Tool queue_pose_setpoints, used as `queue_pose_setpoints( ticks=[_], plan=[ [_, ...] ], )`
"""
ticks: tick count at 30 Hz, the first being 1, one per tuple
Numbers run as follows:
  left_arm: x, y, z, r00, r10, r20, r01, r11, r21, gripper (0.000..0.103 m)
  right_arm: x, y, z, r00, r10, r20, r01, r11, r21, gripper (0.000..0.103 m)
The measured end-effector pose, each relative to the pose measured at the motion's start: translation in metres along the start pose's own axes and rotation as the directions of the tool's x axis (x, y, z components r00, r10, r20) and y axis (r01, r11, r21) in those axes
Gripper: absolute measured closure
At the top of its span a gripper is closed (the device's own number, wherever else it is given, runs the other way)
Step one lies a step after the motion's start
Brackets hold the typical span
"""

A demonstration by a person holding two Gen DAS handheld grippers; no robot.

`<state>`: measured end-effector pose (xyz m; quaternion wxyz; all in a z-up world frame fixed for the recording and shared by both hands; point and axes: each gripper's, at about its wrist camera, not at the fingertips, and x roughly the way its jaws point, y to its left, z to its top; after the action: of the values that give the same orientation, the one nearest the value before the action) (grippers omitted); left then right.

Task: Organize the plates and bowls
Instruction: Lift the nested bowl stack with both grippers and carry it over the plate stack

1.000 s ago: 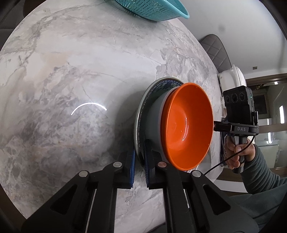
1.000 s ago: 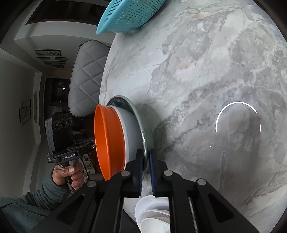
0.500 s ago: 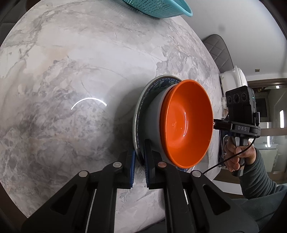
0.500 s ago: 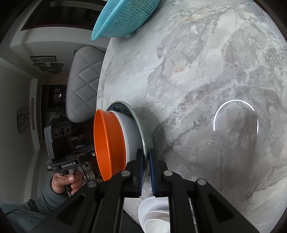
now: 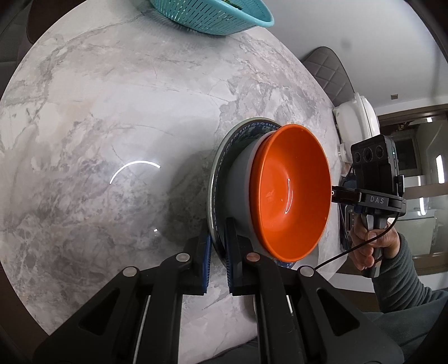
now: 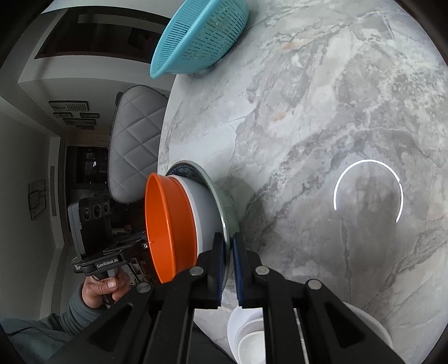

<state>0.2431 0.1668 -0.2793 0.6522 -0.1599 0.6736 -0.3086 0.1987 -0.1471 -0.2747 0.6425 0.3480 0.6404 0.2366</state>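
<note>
A stack hangs tilted above the marble table (image 5: 112, 112): an orange bowl (image 5: 291, 190) nested in a grey bowl (image 5: 240, 193), both on a blue-patterned plate (image 5: 217, 168). My left gripper (image 5: 217, 232) is shut on the plate's near rim. In the right wrist view the same orange bowl (image 6: 168, 226), grey bowl (image 6: 205, 212) and plate (image 6: 221, 201) show edge-on. My right gripper (image 6: 227, 238) is shut on the opposite rim. Each view shows the other gripper's body behind the bowls, held by a hand (image 5: 369, 246).
A teal colander (image 5: 218, 16) (image 6: 201, 36) sits at the table's far edge. White bowls (image 6: 252, 336) stand under my right gripper near the table's edge. A grey quilted chair (image 6: 134, 142) is beside the table, and a white appliance (image 5: 355, 123) beyond it.
The stack and both grippers have risen a little from the table. The colander has come further into both views. Both grips on the plate hold unchanged.
</note>
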Motion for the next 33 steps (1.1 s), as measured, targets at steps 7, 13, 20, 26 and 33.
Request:
queue_pose_setpoints(
  ticks=[7, 13, 20, 26, 33],
  plan=[
    [-0.011, -0.031, -0.001, 1.000, -0.004, -0.022, 0.005, 0.998, 0.055, 0.097, -0.028, 0.008, -0.021, 0.997, -0.012, 0.077, 0.010, 1.000, 0.029, 0.092],
    [-0.018, -0.066, -0.018, 1.000, -0.010, -0.021, 0.011, 0.997, 0.083, 0.097, -0.062, 0.011, -0.047, 0.991, -0.003, 0.132, -0.004, 0.999, 0.049, 0.092],
    [-0.018, -0.112, -0.058, 1.000, 0.005, -0.003, -0.005, 0.997, 0.082, 0.097, -0.097, 0.005, -0.080, 0.987, 0.019, 0.160, -0.027, 0.999, 0.044, 0.092],
    [-0.004, -0.144, -0.098, 1.000, 0.010, -0.005, -0.009, 0.998, 0.064, 0.097, -0.121, -0.012, -0.115, 0.989, 0.029, 0.147, -0.035, 0.999, 0.037, 0.092],
    [0.018, -0.169, -0.134, 1.000, 0.007, -0.024, -0.005, 0.998, 0.056, 0.097, -0.140, -0.032, -0.153, 0.989, 0.027, 0.143, -0.034, 0.998, 0.049, 0.092]
  ],
)
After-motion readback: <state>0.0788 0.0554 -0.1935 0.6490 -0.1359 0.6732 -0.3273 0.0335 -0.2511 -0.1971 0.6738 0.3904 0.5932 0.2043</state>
